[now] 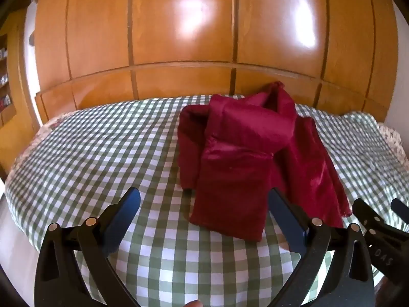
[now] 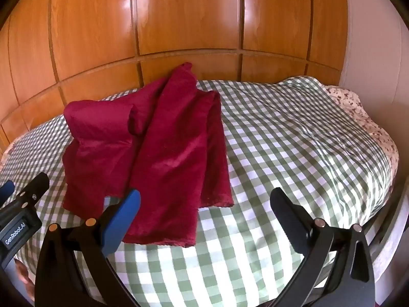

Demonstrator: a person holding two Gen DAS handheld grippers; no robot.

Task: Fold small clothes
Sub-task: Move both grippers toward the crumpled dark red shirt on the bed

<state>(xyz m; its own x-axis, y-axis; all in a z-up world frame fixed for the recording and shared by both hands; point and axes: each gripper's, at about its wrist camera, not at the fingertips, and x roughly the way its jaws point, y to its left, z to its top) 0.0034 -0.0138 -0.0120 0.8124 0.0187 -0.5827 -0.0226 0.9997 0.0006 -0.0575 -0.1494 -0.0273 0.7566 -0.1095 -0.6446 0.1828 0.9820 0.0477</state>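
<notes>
A dark red garment lies partly folded on a green-and-white checked bedcover, with a sleeve laid across its body. My left gripper is open and empty, just in front of the garment's near hem. In the right wrist view the same garment lies left of centre on the bedcover. My right gripper is open and empty, at the garment's near right edge. The left gripper also shows at the far left of the right wrist view.
A glossy wooden wardrobe stands close behind the bed. A flowered sheet shows at the bed's right edge, next to a white wall. Shelves are at far left.
</notes>
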